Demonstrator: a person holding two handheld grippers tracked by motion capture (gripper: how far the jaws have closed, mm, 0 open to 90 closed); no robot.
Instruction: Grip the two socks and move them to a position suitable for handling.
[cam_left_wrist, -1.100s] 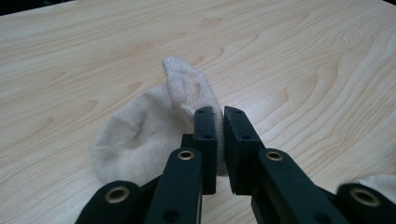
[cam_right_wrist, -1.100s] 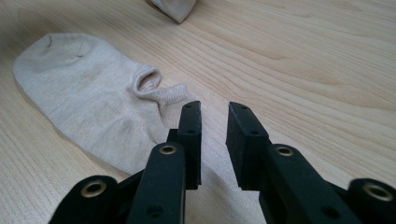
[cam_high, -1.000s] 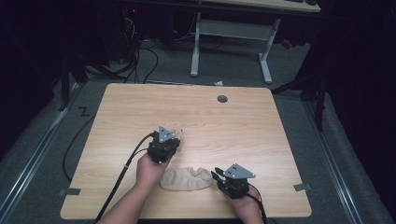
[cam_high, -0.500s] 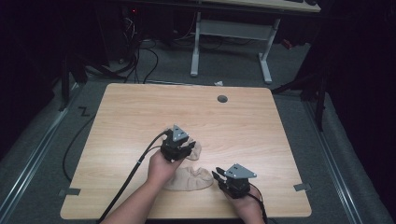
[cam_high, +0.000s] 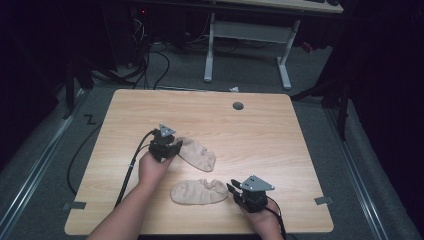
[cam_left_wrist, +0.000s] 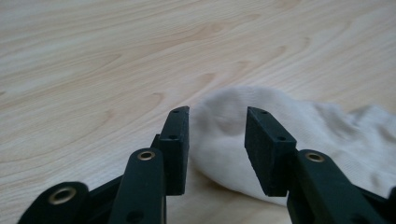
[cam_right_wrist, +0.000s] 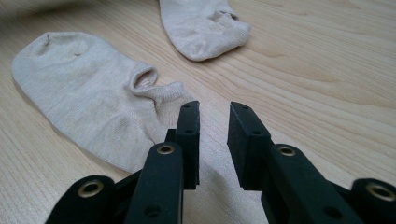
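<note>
The left hand-held gripper (cam_high: 172, 148), jaws just opened and empty, rests at the far sock (cam_high: 197, 153), apart from the near sock (cam_high: 199, 191) on the table (cam_high: 280, 140), where the right hand-held gripper (cam_high: 234, 189) waits, jaws narrowly parted, likely for pairing.

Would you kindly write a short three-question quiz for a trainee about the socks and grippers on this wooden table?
1. True or false: the two beige ankle socks overlap on the light wooden table.
2. Which gripper is at the farther beige sock: A left, B right?
3. Fill in: the jaws of the right gripper point at the cuff of the ____ beige sock.

Key:
1. False; they lie apart.
2. A; the left gripper has just been opening, its pads astride the sock's end without pressing.
3. Nearer.
</note>
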